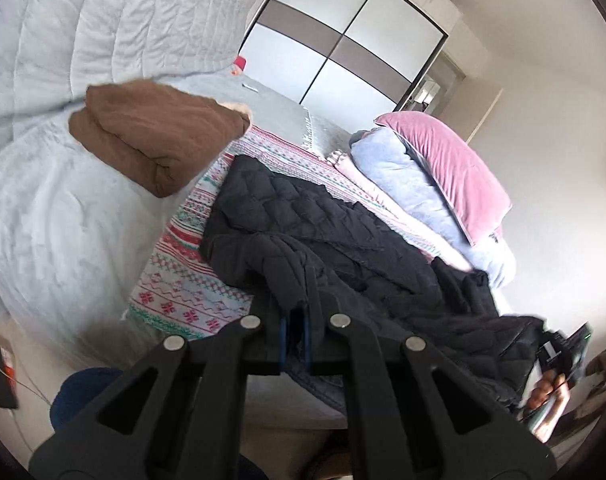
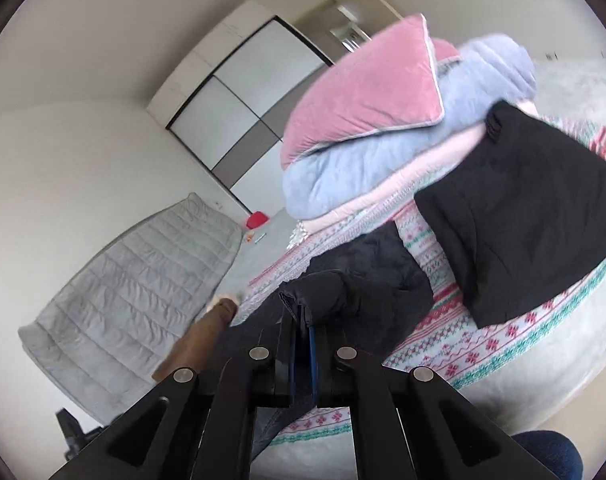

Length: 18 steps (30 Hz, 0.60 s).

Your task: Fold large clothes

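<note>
Bed [image 1: 43, 208] bears a black jacket [image 1: 343, 232], both tongs [image 1: 295, 320] [image 2: 303, 320] clamped on it.

Matt quilted black jacket [image 1: 323, 232]; velvety pink cushion [image 1: 455, 168]; knit-patterned blanket [image 1: 183, 280].

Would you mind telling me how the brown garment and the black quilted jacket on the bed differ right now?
The brown garment is folded into a compact bundle; the black quilted jacket sprawls unfolded. The brown garment lies on the pale grey bedding, untouched; the jacket lies over the patterned blanket with both tongs, left and right, shut on its edge. Both are bulky clothes on the bed.
</note>
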Tool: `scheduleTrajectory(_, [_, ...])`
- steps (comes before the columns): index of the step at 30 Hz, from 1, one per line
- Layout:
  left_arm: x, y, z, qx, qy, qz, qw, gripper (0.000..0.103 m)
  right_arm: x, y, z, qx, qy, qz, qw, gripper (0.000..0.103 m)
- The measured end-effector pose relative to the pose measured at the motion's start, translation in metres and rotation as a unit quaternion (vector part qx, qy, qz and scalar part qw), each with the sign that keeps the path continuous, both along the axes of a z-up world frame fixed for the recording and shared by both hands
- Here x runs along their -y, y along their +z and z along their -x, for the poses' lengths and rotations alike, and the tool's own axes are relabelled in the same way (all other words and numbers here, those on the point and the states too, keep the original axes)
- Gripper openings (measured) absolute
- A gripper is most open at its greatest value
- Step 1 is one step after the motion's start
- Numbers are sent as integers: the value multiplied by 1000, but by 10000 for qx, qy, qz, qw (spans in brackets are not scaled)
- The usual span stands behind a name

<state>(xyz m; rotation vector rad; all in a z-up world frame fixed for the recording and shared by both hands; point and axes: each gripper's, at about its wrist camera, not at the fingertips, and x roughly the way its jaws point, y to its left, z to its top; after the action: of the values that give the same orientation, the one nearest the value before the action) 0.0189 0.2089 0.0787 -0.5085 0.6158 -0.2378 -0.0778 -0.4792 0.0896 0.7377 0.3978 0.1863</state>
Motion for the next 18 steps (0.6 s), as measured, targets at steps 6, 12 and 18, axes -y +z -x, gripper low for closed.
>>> scheduleTrajectory(6, [-5,12,-28,112,141,62,9998,7,-2,9,-28,269,8,-240,9993,4])
scheduleTrajectory(12, [-5,33,-99,68,331,328,9989,7,1,26,-104,220,-164,-610,9978,4])
scheduleTrajectory(18, [13,47,-240,-456,741,368,9955,7,2,29,-240,-273,-448,-768,9957,4])
